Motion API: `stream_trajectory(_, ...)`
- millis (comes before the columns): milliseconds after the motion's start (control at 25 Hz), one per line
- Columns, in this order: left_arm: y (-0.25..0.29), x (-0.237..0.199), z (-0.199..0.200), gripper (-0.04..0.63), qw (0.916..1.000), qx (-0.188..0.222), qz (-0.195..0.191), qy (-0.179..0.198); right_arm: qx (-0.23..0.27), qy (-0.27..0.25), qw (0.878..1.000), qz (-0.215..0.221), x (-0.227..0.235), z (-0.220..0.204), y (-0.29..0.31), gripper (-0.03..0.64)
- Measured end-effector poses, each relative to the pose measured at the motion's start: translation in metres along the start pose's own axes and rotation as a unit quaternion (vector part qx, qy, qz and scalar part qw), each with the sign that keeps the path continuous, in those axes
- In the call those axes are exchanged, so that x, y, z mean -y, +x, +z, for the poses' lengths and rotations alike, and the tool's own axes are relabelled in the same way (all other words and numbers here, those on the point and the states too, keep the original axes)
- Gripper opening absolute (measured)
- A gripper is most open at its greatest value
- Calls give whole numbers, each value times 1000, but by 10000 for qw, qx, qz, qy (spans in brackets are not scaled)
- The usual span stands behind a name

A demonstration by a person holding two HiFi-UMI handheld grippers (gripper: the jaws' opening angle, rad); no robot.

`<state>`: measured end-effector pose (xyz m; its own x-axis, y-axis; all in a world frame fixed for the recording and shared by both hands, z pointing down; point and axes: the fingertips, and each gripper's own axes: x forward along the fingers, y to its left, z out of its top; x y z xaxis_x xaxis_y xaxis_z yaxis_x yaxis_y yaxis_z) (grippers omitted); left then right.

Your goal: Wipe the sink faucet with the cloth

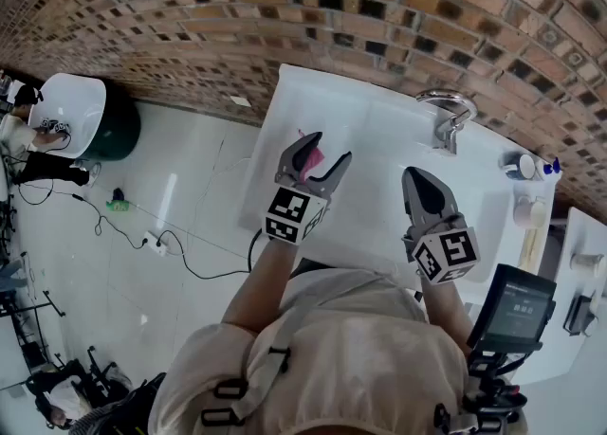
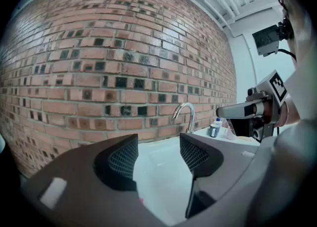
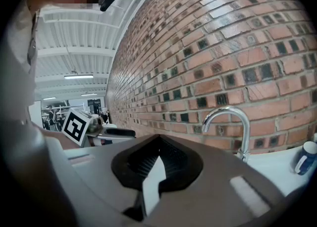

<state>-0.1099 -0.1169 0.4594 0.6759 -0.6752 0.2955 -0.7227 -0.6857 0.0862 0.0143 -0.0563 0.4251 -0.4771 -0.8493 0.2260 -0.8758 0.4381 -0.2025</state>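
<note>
**Both grippers held over the sink, cloth under the left one**

Head view: the left gripper (image 1: 329, 149) hangs over the left part of the white sink (image 1: 379, 144) with its jaws spread. The pink cloth (image 1: 312, 154) lies in the sink just under it, partly hidden by the near jaw. The right gripper (image 1: 420, 177) is to the right, jaws pressed together and holding nothing. The chrome faucet (image 1: 448, 113) stands at the far right of the sink, by the brick wall (image 1: 190, 7), well apart from both grippers.

Left gripper view: the left gripper (image 2: 158, 154) has its jaws wide apart over white basin, with a sliver of pink cloth (image 2: 141, 201) low between them. The faucet (image 2: 185, 114) rises far ahead, and the right gripper (image 2: 247, 114) is at the right.

Right gripper view: the right gripper (image 3: 157, 159) has its tips meeting, with nothing between them. The faucet (image 3: 233, 122) curves at the far right, and the left gripper (image 3: 99, 129) is at the left.
</note>
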Motion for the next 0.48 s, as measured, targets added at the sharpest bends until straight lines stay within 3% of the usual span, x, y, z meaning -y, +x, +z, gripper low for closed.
stream_trajectory(200,0,-32,-32,238,9991,-345,233,-103,-144,67,9999,39,-1,-12,22,-6)
stream_trajectory(480,-6,-62,-130,238,9873,-1466,454,-421,-497,309,9982,115,-3,-47,41,-7)
